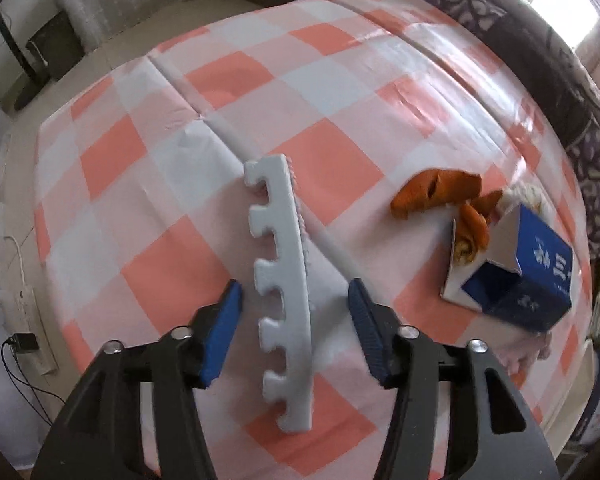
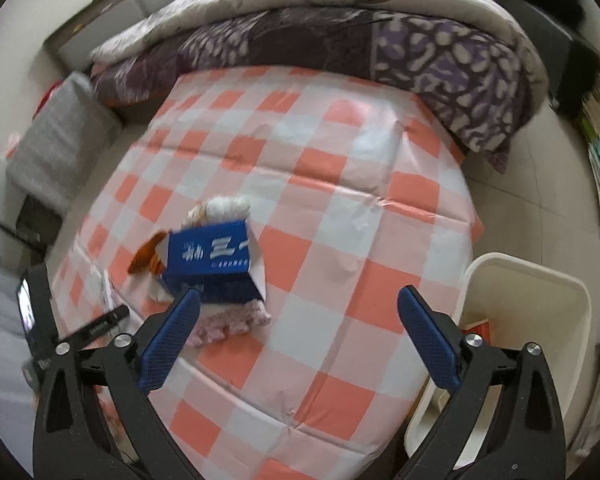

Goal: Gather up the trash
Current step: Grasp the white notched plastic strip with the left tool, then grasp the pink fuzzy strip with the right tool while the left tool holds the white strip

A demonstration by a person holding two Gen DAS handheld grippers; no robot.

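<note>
The left hand-held gripper (image 1: 296, 300) hangs open astride a white foam strip (image 1: 280, 292) on the checked bench (image 1: 172, 280), apparently lined up to pinch it; the right hand-held gripper (image 2: 300, 320), also open and empty, hovers between the blue carton (image 2: 212, 268) and the cream bin (image 2: 528, 320).

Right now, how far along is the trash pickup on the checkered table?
Early. Something reddish already lies in the white bin, though I cannot identify it. The left gripper is open, fingers straddling the white foam strip, not closed on it. The right gripper is open and empty near the blue carton. Left on the table: the strip, the carton, orange peels and the scraps around them.
</note>
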